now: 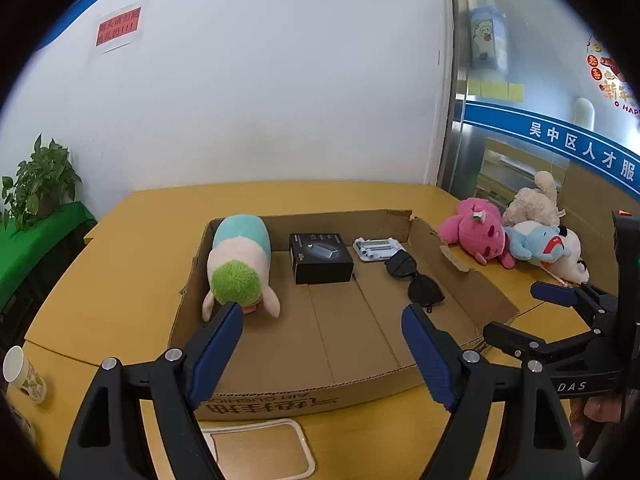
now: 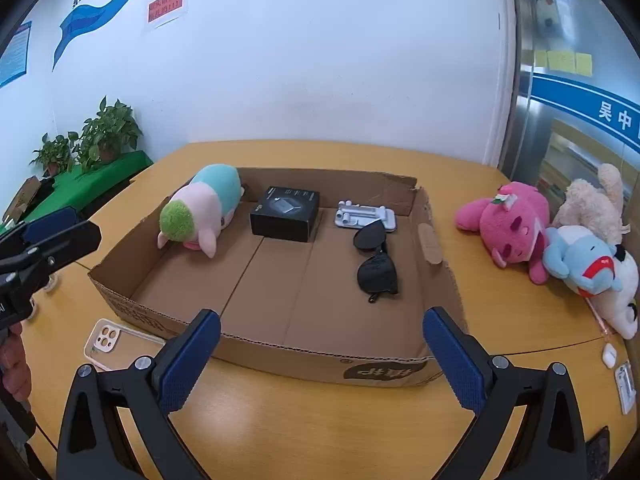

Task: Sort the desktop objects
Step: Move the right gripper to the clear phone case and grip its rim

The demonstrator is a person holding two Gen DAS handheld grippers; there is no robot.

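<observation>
Yellow table (image 2: 320, 420); white wall (image 2: 320, 60) behind

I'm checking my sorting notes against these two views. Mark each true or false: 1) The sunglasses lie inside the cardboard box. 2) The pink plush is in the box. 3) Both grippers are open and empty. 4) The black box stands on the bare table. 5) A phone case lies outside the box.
1) True: the sunglasses lie on the floor of the cardboard box.
2) False: the pink plush lies on the table, right of the box.
3) True: left gripper, right gripper.
4) False: the black box is inside the cardboard box.
5) True: phone case.
</observation>
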